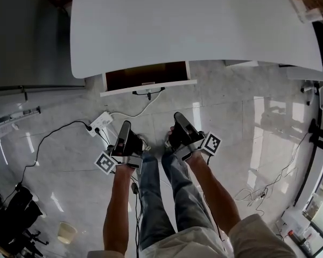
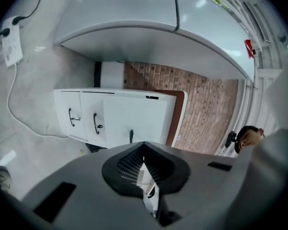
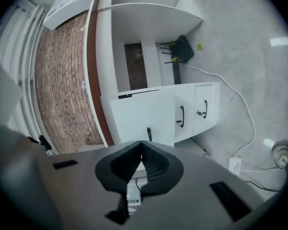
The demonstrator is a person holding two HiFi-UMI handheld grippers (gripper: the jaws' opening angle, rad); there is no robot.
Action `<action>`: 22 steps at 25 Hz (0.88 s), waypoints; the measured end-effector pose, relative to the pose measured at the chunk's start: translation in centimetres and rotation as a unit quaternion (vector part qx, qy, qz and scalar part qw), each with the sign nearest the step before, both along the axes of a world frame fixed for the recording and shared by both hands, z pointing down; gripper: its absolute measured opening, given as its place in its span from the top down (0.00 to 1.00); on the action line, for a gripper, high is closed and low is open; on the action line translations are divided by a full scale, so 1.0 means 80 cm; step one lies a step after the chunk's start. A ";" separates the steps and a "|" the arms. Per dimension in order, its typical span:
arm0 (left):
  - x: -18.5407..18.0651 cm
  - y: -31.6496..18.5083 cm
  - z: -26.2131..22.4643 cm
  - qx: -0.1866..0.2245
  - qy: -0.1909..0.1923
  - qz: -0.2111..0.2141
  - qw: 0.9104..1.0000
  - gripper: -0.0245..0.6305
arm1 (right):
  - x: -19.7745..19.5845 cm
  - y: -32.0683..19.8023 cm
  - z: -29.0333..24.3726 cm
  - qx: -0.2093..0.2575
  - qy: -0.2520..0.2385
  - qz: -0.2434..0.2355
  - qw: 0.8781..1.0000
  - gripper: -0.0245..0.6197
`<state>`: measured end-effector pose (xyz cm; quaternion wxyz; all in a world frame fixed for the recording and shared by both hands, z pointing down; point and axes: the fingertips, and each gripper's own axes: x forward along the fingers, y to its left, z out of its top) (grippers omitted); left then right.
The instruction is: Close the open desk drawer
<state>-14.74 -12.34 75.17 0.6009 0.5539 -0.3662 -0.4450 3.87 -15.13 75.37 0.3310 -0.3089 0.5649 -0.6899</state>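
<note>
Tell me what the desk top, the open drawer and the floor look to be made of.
Desk top: probably white laminate or painted board; smooth, matte, even in colour.
Open drawer: white board front, dark brown inside, possibly wood-look laminate.
Floor: polished stone or tile; mottled grey, glossy, with bright reflections.

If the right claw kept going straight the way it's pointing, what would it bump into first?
Most likely the white front panel of the open desk drawer, close to its small black handle. The shut right claw aims there with nothing between, though depth is unclear.
</note>
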 end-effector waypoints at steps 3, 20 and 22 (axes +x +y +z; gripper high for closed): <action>0.007 -0.003 0.000 -0.003 0.000 0.001 1.000 0.95 | -0.001 0.003 0.011 -0.005 0.016 -0.011 1.000 0.94; 0.015 -0.066 0.023 0.004 -0.037 0.033 0.999 0.69 | -0.032 -0.037 0.034 0.025 0.050 -0.058 0.997 0.62; 0.021 -0.085 0.025 0.007 -0.041 0.041 0.998 0.69 | -0.036 -0.055 0.033 0.031 0.054 -0.060 0.996 0.65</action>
